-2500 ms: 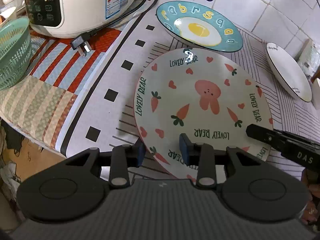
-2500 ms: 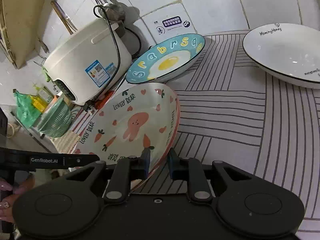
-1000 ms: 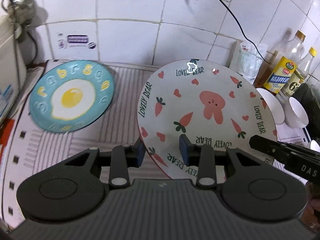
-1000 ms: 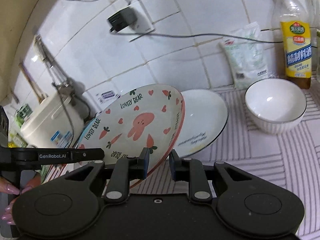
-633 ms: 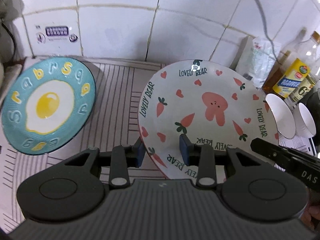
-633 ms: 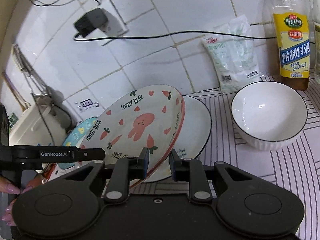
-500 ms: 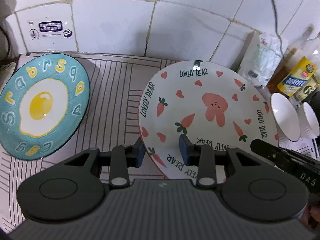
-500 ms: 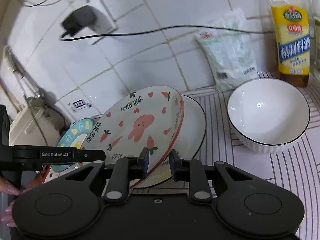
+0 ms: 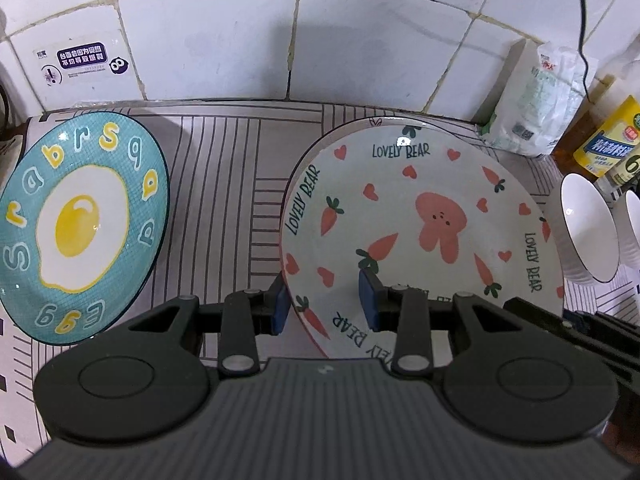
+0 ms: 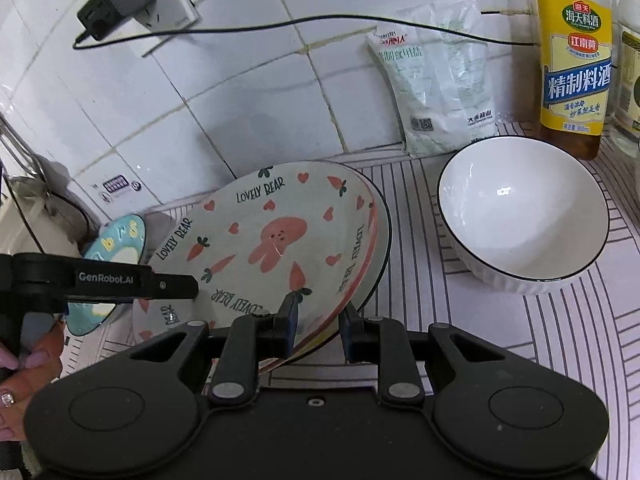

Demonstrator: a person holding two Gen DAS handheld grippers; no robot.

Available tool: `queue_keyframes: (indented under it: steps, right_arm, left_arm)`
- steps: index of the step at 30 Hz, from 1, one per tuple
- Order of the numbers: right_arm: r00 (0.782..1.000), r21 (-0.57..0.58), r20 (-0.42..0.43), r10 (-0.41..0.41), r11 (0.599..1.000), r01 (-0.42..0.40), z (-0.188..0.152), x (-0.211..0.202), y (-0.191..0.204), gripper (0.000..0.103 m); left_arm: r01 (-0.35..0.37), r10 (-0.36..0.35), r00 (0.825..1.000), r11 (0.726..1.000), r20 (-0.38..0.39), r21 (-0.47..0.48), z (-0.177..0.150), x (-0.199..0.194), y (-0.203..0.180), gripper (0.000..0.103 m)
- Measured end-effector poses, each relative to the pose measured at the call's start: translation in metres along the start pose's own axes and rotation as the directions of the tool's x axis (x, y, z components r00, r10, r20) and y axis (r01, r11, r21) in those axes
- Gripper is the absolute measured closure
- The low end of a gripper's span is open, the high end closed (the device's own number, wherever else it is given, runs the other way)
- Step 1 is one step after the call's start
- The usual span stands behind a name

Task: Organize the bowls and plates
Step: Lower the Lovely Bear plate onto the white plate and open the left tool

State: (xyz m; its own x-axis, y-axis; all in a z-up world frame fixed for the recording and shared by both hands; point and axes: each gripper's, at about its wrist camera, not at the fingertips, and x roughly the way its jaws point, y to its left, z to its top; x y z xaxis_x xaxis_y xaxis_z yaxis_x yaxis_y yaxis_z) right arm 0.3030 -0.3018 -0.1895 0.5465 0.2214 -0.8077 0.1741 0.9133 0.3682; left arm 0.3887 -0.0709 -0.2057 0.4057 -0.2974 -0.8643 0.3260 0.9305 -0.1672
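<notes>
Both grippers hold the rabbit plate (image 9: 420,216) marked "LOVELY BEAR". My left gripper (image 9: 323,304) is shut on its near left rim. My right gripper (image 10: 318,322) is shut on its right rim (image 10: 280,236). The plate sits low over a white plate with a black rim (image 10: 384,240), which is mostly hidden beneath it; contact cannot be told. A blue egg plate (image 9: 76,224) lies flat on the mat to the left. A white bowl (image 10: 524,212) stands to the right, and in the left wrist view two white bowls (image 9: 588,228) show at the right edge.
A tiled wall runs close behind the plates. A white salt bag (image 10: 440,76) and a cooking-wine bottle (image 10: 574,60) stand at the back right. A power cable (image 10: 280,24) hangs along the wall. A rice cooker (image 10: 28,216) stands at far left.
Both grippers have carried the rabbit plate from the mat near the rice cooker to the right and lowered it over the white black-rimmed plate. The egg plate stayed in place.
</notes>
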Motion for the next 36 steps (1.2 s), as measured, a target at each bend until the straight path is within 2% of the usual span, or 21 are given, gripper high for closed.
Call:
queue_keyframes:
  steps: [7, 9, 13, 19, 26, 29, 36]
  right_arm:
    - [0.993, -0.054, -0.06, -0.1, 0.994, 0.097, 0.006, 0.002, 0.015, 0.074]
    - [0.989, -0.094, -0.041, -0.142, 0.986, 0.138, 0.004, 0.001, 0.023, 0.074]
    - [0.988, -0.099, -0.031, -0.148, 0.984, 0.145, 0.003, 0.002, 0.024, 0.074]
    - [0.979, -0.14, -0.025, -0.2, 0.971, 0.195, -0.003, 0.008, 0.029, 0.072]
    - [0.964, -0.221, 0.053, -0.261, 0.938, 0.266, -0.008, 0.012, 0.038, 0.072]
    - [0.965, -0.221, 0.066, -0.252, 0.94, 0.261, -0.009, 0.01, 0.037, 0.072]
    - [0.982, -0.2, 0.101, -0.161, 0.963, 0.178, -0.009, -0.025, 0.034, 0.072]
  left_arm:
    - [-0.041, 0.042, 0.999, 0.999, -0.028, 0.019, 0.005, 0.003, -0.007, 0.069]
    - [-0.042, 0.043, 0.999, 0.999, -0.032, 0.01, 0.005, 0.005, -0.006, 0.069]
    - [-0.043, 0.043, 0.998, 0.999, -0.036, 0.009, 0.004, 0.006, -0.007, 0.069]
    - [-0.039, 0.039, 0.998, 0.999, -0.044, -0.001, 0.0, 0.01, -0.006, 0.069]
    - [-0.042, 0.042, 0.999, 0.999, -0.031, 0.003, -0.001, 0.005, -0.005, 0.07]
    - [-0.016, 0.016, 1.0, 1.0, -0.021, -0.011, -0.002, -0.004, 0.0, 0.071]
    - [-0.017, 0.017, 1.0, 1.0, 0.014, 0.003, -0.01, -0.042, 0.008, 0.071]
